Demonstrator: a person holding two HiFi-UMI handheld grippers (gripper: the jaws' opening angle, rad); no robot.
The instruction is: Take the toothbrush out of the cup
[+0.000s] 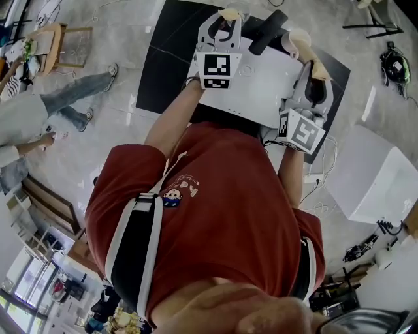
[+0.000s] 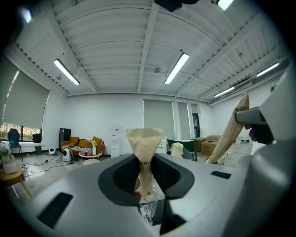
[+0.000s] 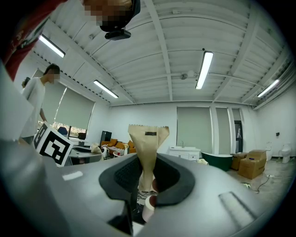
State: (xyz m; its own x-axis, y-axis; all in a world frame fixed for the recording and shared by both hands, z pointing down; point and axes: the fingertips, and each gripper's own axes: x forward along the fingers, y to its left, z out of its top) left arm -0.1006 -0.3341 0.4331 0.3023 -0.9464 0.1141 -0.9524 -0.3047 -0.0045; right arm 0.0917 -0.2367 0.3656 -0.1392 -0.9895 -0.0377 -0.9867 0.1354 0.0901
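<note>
My left gripper (image 2: 147, 173) is shut on a tan paper sleeve (image 2: 144, 148) with a zigzag top edge, seemingly a wrapped toothbrush, standing upright between the pads. A clear glassy piece (image 2: 146, 212) shows just under the jaws. In the head view this gripper (image 1: 225, 19) is raised over the white table's (image 1: 261, 88) far side. My right gripper (image 3: 147, 173) is shut on a second tan paper sleeve (image 3: 149, 148). Something white and round (image 3: 149, 207) lies below it. In the head view the right gripper (image 1: 312, 68) is at the table's right. No cup is plainly visible.
A black mat (image 1: 163, 59) lies under the table, and a black handle-like object (image 1: 268, 32) rests at the table's far edge. A second person (image 1: 39, 111) sits to the left. A white box (image 1: 375, 176) stands to the right. Cables trail on the floor.
</note>
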